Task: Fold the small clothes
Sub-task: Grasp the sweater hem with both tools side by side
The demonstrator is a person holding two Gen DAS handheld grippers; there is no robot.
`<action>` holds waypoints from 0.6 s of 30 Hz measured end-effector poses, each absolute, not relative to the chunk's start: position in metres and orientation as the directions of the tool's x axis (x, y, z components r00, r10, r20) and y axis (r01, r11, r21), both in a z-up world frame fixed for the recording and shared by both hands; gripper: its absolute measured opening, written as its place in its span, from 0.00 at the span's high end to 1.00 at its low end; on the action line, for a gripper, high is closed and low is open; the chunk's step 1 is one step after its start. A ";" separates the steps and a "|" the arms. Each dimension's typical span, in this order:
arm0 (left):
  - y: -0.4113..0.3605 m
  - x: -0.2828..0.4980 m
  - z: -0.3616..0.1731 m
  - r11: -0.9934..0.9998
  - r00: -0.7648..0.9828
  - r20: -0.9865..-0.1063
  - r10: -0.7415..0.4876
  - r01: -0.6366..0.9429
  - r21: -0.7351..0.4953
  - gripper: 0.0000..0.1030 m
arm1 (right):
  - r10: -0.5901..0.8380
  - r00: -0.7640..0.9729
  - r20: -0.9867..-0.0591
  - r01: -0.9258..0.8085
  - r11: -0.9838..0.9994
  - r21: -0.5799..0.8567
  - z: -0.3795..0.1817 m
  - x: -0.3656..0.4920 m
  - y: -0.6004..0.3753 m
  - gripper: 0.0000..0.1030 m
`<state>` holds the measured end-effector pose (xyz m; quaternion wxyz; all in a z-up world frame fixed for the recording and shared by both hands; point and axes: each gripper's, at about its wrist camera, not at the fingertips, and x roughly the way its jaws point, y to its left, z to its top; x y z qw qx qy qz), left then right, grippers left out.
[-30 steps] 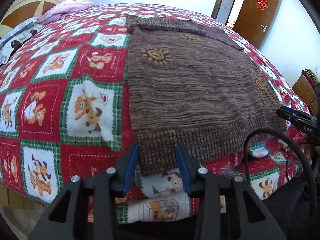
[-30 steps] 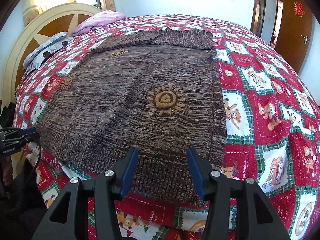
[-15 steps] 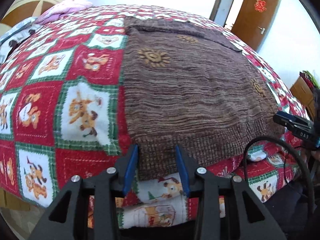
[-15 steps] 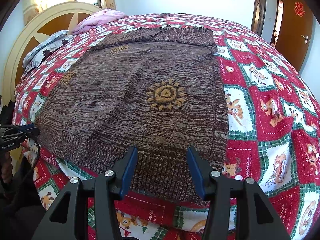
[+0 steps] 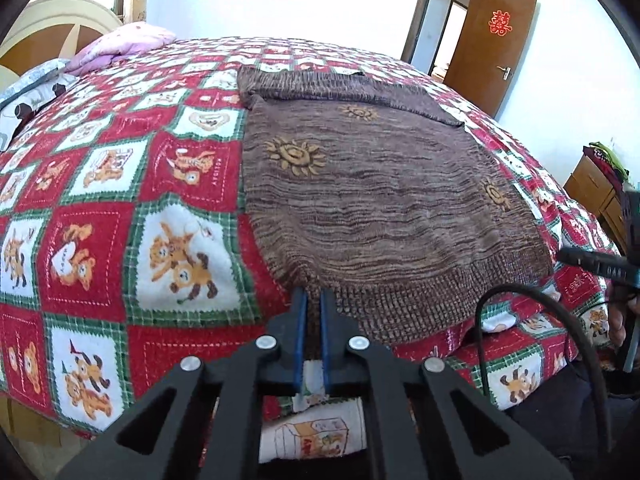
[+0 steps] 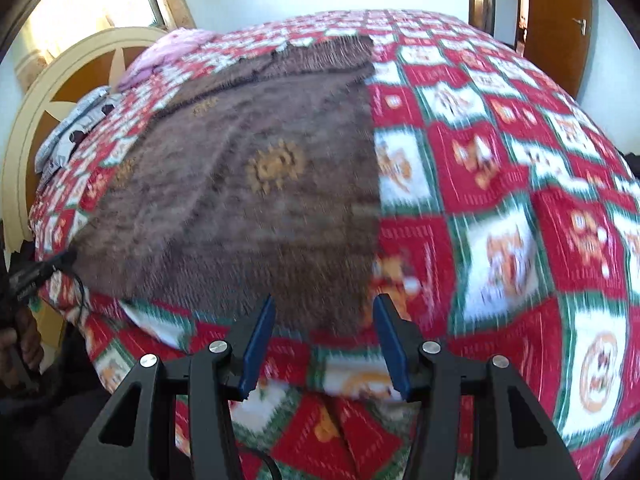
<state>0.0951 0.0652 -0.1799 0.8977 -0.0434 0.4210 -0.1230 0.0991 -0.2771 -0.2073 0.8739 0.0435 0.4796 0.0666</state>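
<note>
A brown knitted sweater (image 5: 376,196) with orange sun motifs lies flat on a red, green and white patchwork blanket (image 5: 80,216) on a bed. My left gripper (image 5: 311,300) is shut on the ribbed hem at the sweater's near left corner. In the right wrist view the sweater (image 6: 248,184) appears blurred. My right gripper (image 6: 323,316) is open, its blue fingers astride the hem near the sweater's near right corner. The right gripper's side also shows at the right edge of the left wrist view (image 5: 592,264).
A cream and wood headboard (image 6: 52,92) and pillows (image 5: 120,44) stand at the bed's far left. A wooden door (image 5: 488,40) is at the back right, a wooden cabinet (image 5: 596,192) at the right. A black cable (image 5: 552,320) loops near the bed's front edge.
My left gripper has shut on the sweater's hem corner, which puckers slightly. My right gripper has shifted toward the right corner of the hem and stays open; its view is blurred by motion.
</note>
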 end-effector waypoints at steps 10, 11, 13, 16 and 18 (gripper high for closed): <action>0.067 0.097 -0.181 0.963 0.619 -0.738 -0.268 0.186 -0.194 0.94 | 0.206 0.505 -0.838 -0.032 0.975 0.221 -0.220 0.113 -0.287 0.50; 0.067 0.097 -0.181 0.963 0.620 -0.738 -0.268 0.186 -0.193 0.94 | 0.210 0.499 -0.841 -0.035 0.974 0.222 -0.222 0.114 -0.286 0.51; 0.068 0.097 -0.182 0.963 0.620 -0.737 -0.270 0.187 -0.195 0.94 | 0.218 0.483 -0.848 -0.030 0.972 0.232 -0.228 0.116 -0.286 0.65; 0.068 0.097 -0.180 0.961 0.624 -0.731 -0.276 0.188 -0.202 0.94 | 0.281 0.480 -0.831 -0.042 0.953 0.299 -0.228 0.114 -0.289 0.94; 0.069 0.097 -0.178 0.960 0.632 -0.723 -0.280 0.191 -0.205 0.94 | 0.281 0.515 -0.810 -0.059 0.954 0.294 -0.216 0.109 -0.290 0.94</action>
